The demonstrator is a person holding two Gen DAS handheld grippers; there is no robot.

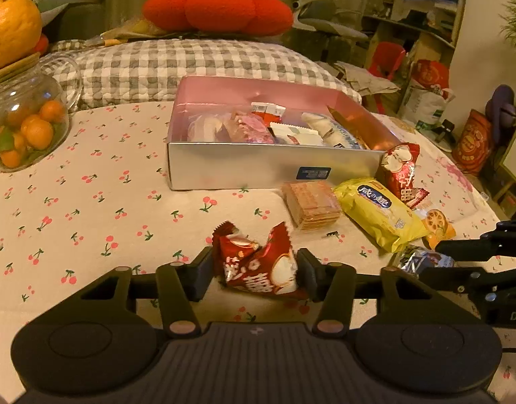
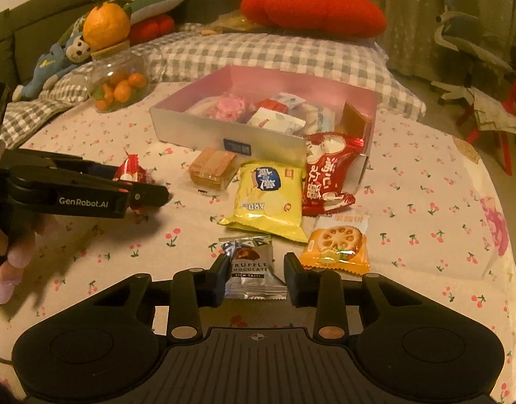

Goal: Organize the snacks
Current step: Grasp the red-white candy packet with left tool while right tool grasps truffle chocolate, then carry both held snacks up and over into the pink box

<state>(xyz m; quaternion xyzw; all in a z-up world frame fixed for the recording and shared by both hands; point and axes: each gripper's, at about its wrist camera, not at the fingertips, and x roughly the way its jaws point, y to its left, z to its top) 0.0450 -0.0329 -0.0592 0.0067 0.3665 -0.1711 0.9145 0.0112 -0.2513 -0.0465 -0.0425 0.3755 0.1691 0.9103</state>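
My left gripper [image 1: 254, 261] is shut on a crumpled small red snack packet [image 1: 254, 279] lying on the cherry-print tablecloth; both pads press its sides. In the right wrist view that left gripper [image 2: 136, 181] shows side-on with the red packet [image 2: 131, 171]. My right gripper [image 2: 256, 262] is shut on a silver truffle chocolate packet [image 2: 249, 266], which lies flat between the pads. A silver box with a pink inside [image 1: 241, 168] [image 2: 190, 128] holds several snacks. In front of it lie a wafer pack [image 2: 212, 168], a yellow packet [image 2: 268, 202], a large red packet [image 2: 328, 171] and an orange packet [image 2: 338, 245].
A glass jar of small oranges [image 1: 25, 124] stands at the far left of the table. A checked cushion [image 1: 177, 64] and a red pillow [image 1: 217, 8] lie behind the box. A person's hand [image 2: 15, 252] holds the left gripper. The table's right edge [image 2: 513, 235] curves away.
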